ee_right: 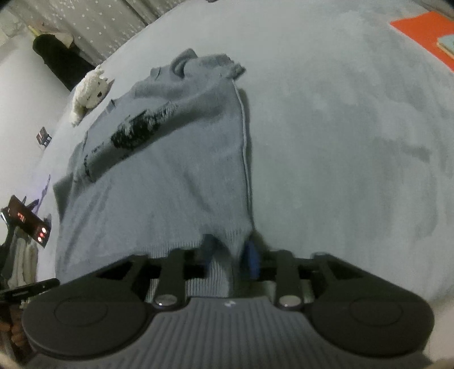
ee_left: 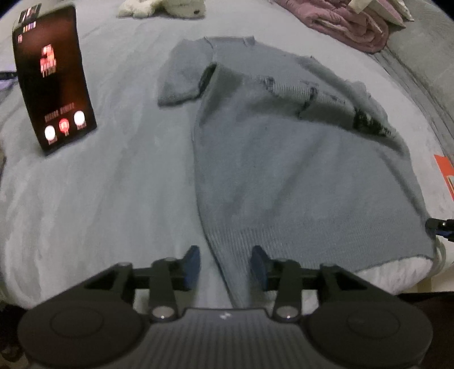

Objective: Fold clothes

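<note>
Grey plush covers the bed [ee_left: 99, 198] that fills both of your views, and nearly all of what you work on lies on it. The blue-grey knit sweater [ee_left: 283, 176] is spread flat in the middle of the left wrist view, its ribbed hem toward you at 6 o'clock and its neckline away at 12 o'clock. One sleeve is folded across the chest, its black pattern showing at 2 o'clock, while the other sleeve lies out on the bed at 11 o'clock.

Your left gripper [ee_left: 225, 265] has its fingers spread on either side of the hem's left corner, with the ribbed edge between the pads and not pinched. Your right gripper [ee_right: 231, 255] sits at the hem's right corner; its fingers are narrowly apart with the ribbing between them, but whether they actually pinch it I cannot tell through the blur.

A pink blanket [ee_left: 346, 25] lies bundled at 1 o'clock. A phone [ee_left: 52, 82] with a lit screen stands at 10 o'clock. A white plush toy [ee_left: 167, 7] rests at 12 o'clock beyond the neckline.
</note>
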The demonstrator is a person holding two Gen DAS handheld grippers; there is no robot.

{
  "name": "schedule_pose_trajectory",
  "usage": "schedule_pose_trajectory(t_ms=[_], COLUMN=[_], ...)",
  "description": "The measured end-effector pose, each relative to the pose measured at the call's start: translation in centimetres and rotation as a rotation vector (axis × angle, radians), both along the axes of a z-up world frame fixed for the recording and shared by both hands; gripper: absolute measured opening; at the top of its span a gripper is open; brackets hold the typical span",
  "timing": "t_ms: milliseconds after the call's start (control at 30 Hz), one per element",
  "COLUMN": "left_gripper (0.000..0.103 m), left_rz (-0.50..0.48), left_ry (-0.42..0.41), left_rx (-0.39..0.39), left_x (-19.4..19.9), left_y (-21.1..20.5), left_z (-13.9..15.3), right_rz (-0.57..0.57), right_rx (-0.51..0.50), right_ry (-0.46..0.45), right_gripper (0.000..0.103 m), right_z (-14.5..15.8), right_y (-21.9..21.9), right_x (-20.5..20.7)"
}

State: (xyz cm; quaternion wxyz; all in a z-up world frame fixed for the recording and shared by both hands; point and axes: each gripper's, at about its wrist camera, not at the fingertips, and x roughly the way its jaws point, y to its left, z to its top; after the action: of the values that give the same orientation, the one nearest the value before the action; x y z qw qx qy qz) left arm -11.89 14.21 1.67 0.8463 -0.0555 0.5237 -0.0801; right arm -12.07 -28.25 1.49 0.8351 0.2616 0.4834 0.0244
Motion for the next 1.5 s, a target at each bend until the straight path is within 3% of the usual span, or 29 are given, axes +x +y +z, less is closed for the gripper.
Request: schedule_pose_trajectory(t_ms=[167,567,767,1167,1400,1500], left_gripper=[0.051,0.054,0.056,0.057,0.055,0.045], left_rz=[-0.004,0.007,0.017,0.021,0.017,0.022], left_ry=[-0.054,-0.131,-0.17,-0.271,-0.267,-0.235], left_rx=[0.017,0.075,0.121,0.294,0.277,0.258], left_x=[2.3,13.1,19.3,29.7,33.8,34.7], left_y=[0.0,-2.4,-4.3,-6.1,-5.5,-5.3], left_z=[2.0,2.9,2.2,-0.5,-2.0,-2.7], right_rz=[0.007,0.008,-0.002,-0.001,0.014,0.031], right_rx=[-0.01,-0.053,-0.062,-0.025,-0.004,-0.021], right_ry=[-0.019,-0.076,-0.118,-0.187,-0.197,-0.175], right_gripper=[0.038,0.038,0.038,0.038,0.038,0.038], right_z=[1.0,1.9,1.5,0.3,-0.8,-1.7], right_y=[-0.4,-1.8,-2.9,-3.0,-2.5,-2.0], right_x=[2.3,11.8,16.9,25.8,29.6,30.8])
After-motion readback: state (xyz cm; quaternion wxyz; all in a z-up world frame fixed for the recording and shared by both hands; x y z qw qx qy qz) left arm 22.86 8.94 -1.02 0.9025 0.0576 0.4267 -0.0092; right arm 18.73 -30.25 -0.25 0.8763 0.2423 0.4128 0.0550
